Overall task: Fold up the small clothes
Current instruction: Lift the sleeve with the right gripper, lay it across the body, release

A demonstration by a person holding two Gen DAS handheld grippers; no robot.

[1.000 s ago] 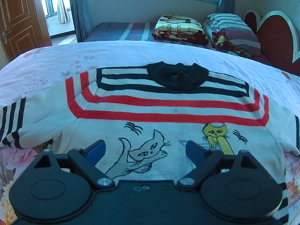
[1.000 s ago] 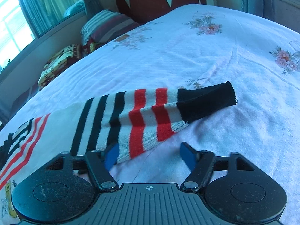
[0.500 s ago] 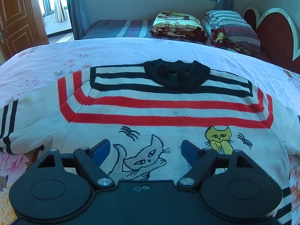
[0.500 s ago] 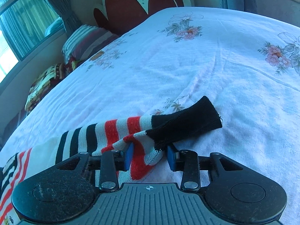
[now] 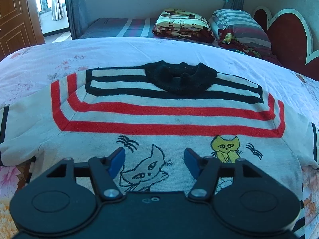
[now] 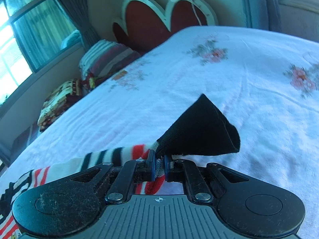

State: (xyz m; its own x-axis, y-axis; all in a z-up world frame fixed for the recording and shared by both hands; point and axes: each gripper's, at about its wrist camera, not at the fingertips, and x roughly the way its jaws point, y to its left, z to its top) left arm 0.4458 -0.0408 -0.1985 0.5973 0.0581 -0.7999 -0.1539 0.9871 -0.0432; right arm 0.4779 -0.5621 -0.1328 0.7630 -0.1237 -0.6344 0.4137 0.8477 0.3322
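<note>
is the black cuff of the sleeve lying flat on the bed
No, the right tool pinches the sleeve and the cuff sticks up.

The left gripper (image 5: 154, 159) is pointing steeply downward, its jaws having just been closing, still parted with nothing pinched between them. The right gripper (image 6: 159, 167) is tilting downward, its jaws clamping the sleeve (image 6: 123, 155).

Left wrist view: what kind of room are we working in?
Almost certainly a bedroom: the sweater lies on a floral bedsheet, with a heart-shaped headboard and a striped pillow beyond.
</note>
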